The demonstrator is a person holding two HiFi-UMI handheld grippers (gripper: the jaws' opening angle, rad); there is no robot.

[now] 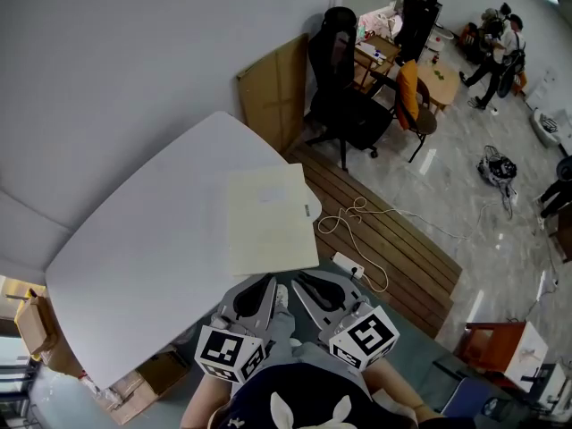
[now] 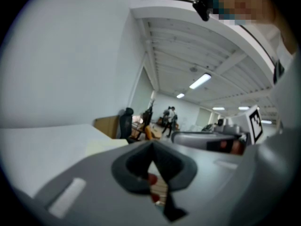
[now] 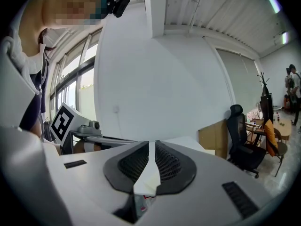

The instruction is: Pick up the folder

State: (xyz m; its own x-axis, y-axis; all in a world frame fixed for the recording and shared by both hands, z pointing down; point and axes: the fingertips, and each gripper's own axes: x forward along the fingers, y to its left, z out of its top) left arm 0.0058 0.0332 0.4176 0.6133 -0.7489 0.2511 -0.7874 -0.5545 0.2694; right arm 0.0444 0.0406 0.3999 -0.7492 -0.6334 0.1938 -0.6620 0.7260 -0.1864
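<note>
Two grippers, both clamped shut on nothing, and that's the first thing I'd sort out. The left gripper [image 1: 267,285] and right gripper [image 1: 303,282] hover side by side close to the person's body, short of the near corner of the white table [image 1: 147,231]. Each gripper's own view shows the pads pressed together with nothing caught between them.

The folder [image 1: 268,217] is the pale yellow one lying flat on the table, over toward the right-hand edge, with a small tab [image 1: 307,210] on its right side; it's near the grippers but neither touches it.

My take on doing the approach well:

- spread the jaws before getting there; a shut gripper would only shove the folder across the smooth top
- it's thin and flat, so a straight top-down pinch probably finds nothing to bite; come in low and nearly level, so one jaw slides under an edge and the other lands on top
- its right side looks like it sits at or just past the table edge, though I can't tell for sure; if it does overhang, that's the easy way in
- if not, one gripper could nudge it outward while the other waits at the edge
- grab near the middle of a side, not a corner; it'll likely droop or swing otherwise
</note>
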